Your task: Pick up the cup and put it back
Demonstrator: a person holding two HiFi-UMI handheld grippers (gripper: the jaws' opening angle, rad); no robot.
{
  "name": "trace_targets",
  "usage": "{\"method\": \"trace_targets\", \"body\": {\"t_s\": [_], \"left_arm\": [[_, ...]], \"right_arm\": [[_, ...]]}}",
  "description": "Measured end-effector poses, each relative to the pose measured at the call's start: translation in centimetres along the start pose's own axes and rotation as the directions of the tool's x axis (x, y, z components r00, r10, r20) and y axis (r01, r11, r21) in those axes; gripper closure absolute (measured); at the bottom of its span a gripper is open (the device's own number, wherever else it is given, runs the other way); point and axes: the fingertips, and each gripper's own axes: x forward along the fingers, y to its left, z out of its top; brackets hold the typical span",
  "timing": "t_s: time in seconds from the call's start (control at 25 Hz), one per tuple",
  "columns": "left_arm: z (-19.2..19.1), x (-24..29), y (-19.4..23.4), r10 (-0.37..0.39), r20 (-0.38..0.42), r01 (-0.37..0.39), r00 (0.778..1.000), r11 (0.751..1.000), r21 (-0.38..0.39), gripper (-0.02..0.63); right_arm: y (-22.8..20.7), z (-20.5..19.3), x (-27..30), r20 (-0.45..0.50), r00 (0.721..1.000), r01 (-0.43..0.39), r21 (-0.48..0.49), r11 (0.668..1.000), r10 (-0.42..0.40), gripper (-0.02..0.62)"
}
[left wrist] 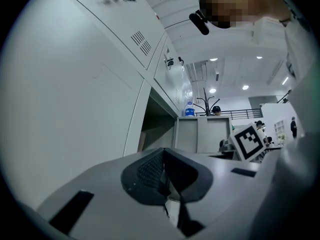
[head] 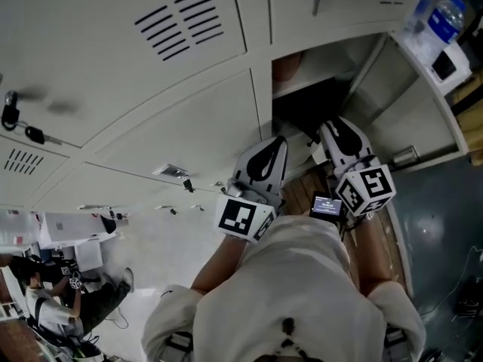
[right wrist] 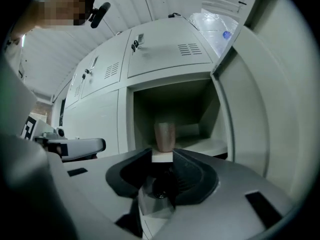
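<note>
Brownish and upright, the cup (right wrist: 165, 135) stands alone on the floor of the open locker (right wrist: 200, 106), about midway across. Nothing else shows in that compartment, and what the cup holds, if anything, cannot be told. The door (right wrist: 250, 119) is swung out to the right.

The right gripper (right wrist: 162, 155) points straight into the opening. Its fingers are a little apart, and the cup stands just beyond their tips, not pinched by them. In the head view this gripper (head: 341, 138) reaches toward the locker's dark mouth, and the cup is hidden there.

The left gripper (left wrist: 164, 153) is outside the locker, beside the right one and in front of a closed door. Its fingers are pressed together with nothing between them. A bottle (head: 447, 17) with a blue label stands near the open door.
</note>
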Motion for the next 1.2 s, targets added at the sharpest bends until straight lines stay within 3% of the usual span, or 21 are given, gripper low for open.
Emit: {"method": "trace_targets", "body": {"t_s": [0.04, 0.16, 0.36, 0.84, 1.2], "left_arm": [[0.1, 0.0, 0.3, 0.002, -0.004, -0.002, 1.0, 1.0, 0.001, 0.598], [0.5, 0.0, 1.0, 0.012, -0.008, -0.012, 1.0, 1.0, 0.008, 0.598], [1.5, 0.0, 1.6, 0.014, 0.004, -0.014, 1.0, 1.0, 0.019, 0.598], [1.2, 0.1, 1.8, 0.003, -0.001, -0.003, 1.0, 1.0, 0.016, 0.598], [0.7, 0.4, 2.2, 0.003, -0.014, -0.002, 1.0, 1.0, 0.015, 0.598]], "right_arm": [[0.0, 0.2, 0.9, -0.003, 1.0, -0.012, -0.002, 1.0, 0.012, 0.449], [-0.1, 1.0, 3.5, -0.006, 0.999, -0.041, -0.006, 0.999, 0.041, 0.336], [-1.3, 2.4, 8.3, -0.012, 0.999, -0.05, -0.047, 0.998, 0.049, 0.26], [-0.3, 3.7, 15.9, -0.07, 0.987, -0.152, -0.09, 0.984, 0.146, 0.218], [-1.1, 4.1, 17.7, -0.064, 0.992, -0.118, -0.091, 0.989, 0.113, 0.221]]}}
